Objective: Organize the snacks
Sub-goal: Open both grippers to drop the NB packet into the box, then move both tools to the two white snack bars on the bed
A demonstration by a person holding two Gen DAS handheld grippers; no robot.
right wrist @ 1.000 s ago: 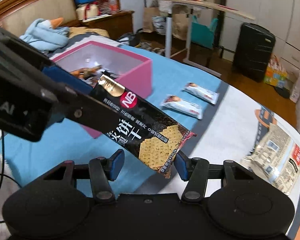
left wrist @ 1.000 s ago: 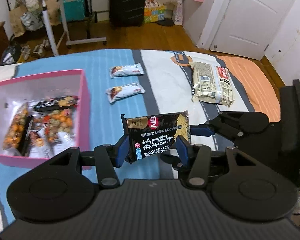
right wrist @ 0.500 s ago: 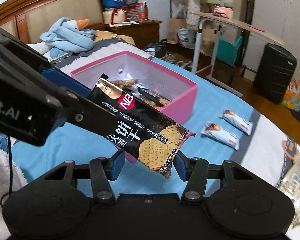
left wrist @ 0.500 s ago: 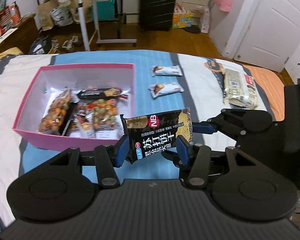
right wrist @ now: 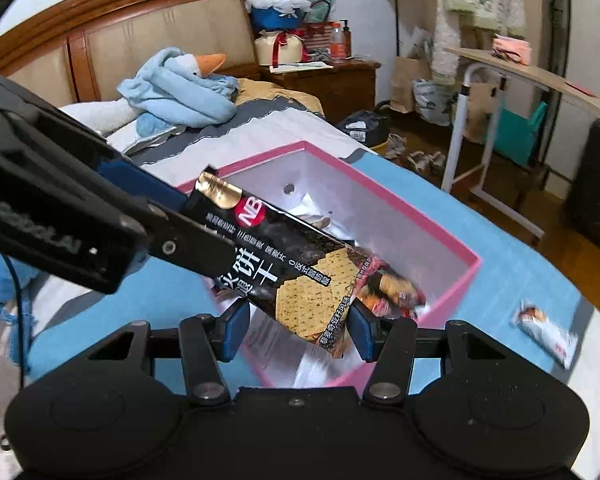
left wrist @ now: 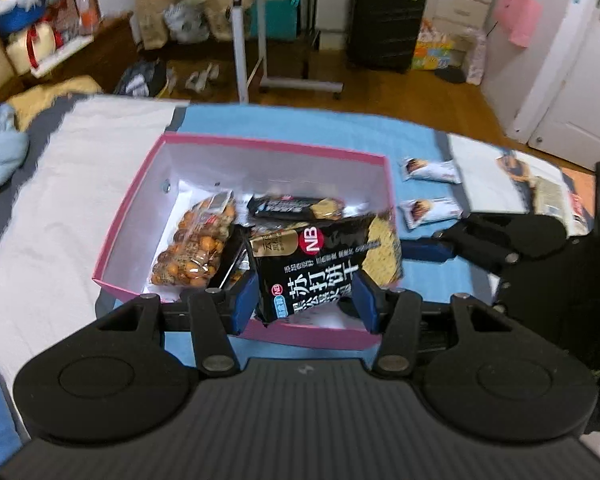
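Observation:
A black cracker packet (left wrist: 324,264) hangs over the pink box (left wrist: 260,148). My left gripper (left wrist: 306,300) is shut on one end of it. My right gripper (right wrist: 296,332) is shut on its other end (right wrist: 312,308). In the left wrist view the right gripper reaches in from the right. The box holds a bag of orange nuts (left wrist: 196,244), another black packet (left wrist: 296,206) and more snacks. Two small white snack bars (left wrist: 430,170) (left wrist: 430,210) lie on the blue bedcover right of the box.
A large pale snack bag (left wrist: 560,204) lies at the far right of the bed. A blue plush goose (right wrist: 180,88) lies by the headboard. A side table (right wrist: 512,76) and a black suitcase (left wrist: 384,24) stand on the wooden floor beyond the bed.
Both grippers have carried the cracker packet left from over the bedcover to above the pink box. The grip on it is unchanged.

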